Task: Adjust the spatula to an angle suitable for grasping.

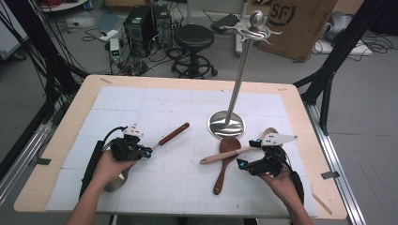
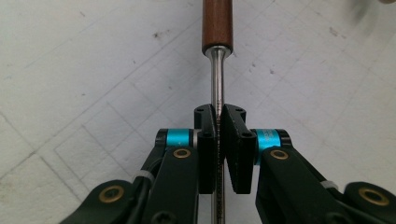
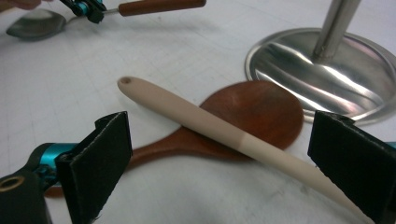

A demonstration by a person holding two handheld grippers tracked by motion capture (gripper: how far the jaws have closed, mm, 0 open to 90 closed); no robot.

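Table [image 1: 61, 140] with white gridded mat [image 1: 141, 101], grey floor, stool [image 1: 193, 40], cardboard box [image 1: 300, 23].
Left claw [image 2: 219, 122] pinches the metal spoon [image 2: 217, 28]; right claw [image 3: 219, 154] spread over the pale wooden spoon [image 3: 187, 112].

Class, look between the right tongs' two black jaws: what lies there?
In the right gripper view, the pale wooden handle runs between the open jaws, crossing the dark wooden spoon; neither jaw touches it.

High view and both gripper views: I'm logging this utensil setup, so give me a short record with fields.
left gripper: shut on the metal shaft of the metal spoon, whose handle is brown wood
right gripper: open, jaws either side of the pale wooden utensil, not pressing
dark wooden spoon: flat on the table, under the pale utensil
steel stand: upright behind both, hooks bare
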